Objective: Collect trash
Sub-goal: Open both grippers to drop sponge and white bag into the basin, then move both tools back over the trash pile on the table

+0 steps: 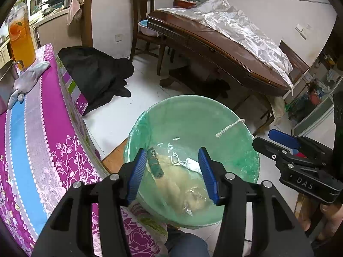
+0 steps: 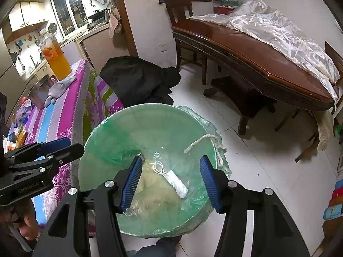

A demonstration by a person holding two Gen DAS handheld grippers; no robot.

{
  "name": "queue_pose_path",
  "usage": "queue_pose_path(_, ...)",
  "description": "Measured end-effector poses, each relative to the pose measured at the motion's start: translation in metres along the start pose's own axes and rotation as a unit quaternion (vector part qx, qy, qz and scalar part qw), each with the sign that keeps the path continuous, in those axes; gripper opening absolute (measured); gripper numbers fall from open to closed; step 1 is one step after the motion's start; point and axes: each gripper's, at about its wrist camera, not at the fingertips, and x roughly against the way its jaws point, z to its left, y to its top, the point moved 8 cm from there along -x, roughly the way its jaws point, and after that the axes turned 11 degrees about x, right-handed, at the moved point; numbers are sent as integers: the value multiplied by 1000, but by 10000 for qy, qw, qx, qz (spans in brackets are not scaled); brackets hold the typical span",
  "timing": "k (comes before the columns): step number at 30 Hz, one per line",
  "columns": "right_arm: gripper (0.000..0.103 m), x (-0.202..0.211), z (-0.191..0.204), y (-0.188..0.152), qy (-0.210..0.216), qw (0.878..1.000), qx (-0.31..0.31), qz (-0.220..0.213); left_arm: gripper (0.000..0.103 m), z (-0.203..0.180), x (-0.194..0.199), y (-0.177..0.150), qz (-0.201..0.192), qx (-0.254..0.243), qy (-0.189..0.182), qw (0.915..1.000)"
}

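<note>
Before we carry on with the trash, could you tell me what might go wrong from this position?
1. Both the left gripper and the right gripper hang open over the bin, so nothing is at risk of dropping now.
2. The rope drapes over the bin's rim and could snag a finger.
3. The loose green liner might get pinched and pulled up.
</note>
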Motion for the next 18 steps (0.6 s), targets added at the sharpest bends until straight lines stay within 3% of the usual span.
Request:
queue_pose_path(3, 58, 17, 9, 2, -2, 9994, 37, -353, 48, 5, 7, -4, -65, -34, -18, 10000)
queue_pose_path(5, 72, 35, 24, 4, 41, 9971, 131, -746, 48, 12, 18, -7, -181, -95, -21, 9998)
queue_pose_path(8, 81, 65, 61, -2, 69, 9879, 373, -1505, 50, 43, 37, -16, -356, -49, 52, 9993)
queue_pose_path(10, 82, 76, 96, -9, 187, 9808, 563, -1857, 50, 78, 50, -23, -498, 92, 236, 9984)
queue_pose_path(14, 82, 72, 159, -16, 697, 9744, 784, -1986, 50, 157, 86, -39, -775, 514, 633, 9936)
queue_pose_path(18, 82, 59, 224, -13, 1151, 9691, 1152, -1853, 50, 242, 147, -55, -1225, 1023, 1048, 9816)
